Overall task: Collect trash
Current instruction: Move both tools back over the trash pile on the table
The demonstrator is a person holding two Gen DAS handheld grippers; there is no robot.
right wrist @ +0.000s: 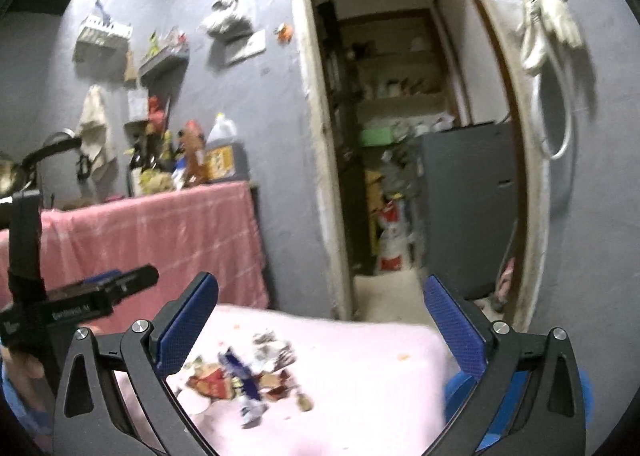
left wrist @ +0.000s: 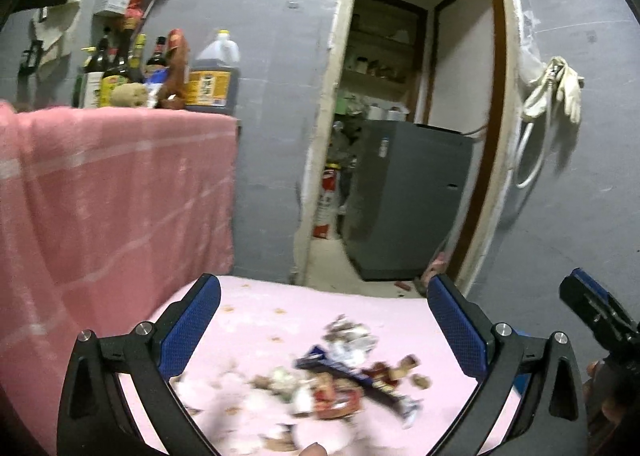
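Grey walls and an open doorway (left wrist: 404, 128) back the scene; a pink cloth (left wrist: 112, 192) drapes the counter at left, below bottles. Your work surface is the desk (left wrist: 280, 304) under its pale pink cover. On it lies the trash pile (left wrist: 340, 376): wrappers, a blue packet and scraps, bunched together. You appear to be at the approach step, with nothing collected yet. Next, lower one gripper onto a single piece and close on it. The left gripper (left wrist: 324, 324) is spread wide, holding nothing. The right gripper (right wrist: 320, 320) is likewise spread wide and empty, above the pile.
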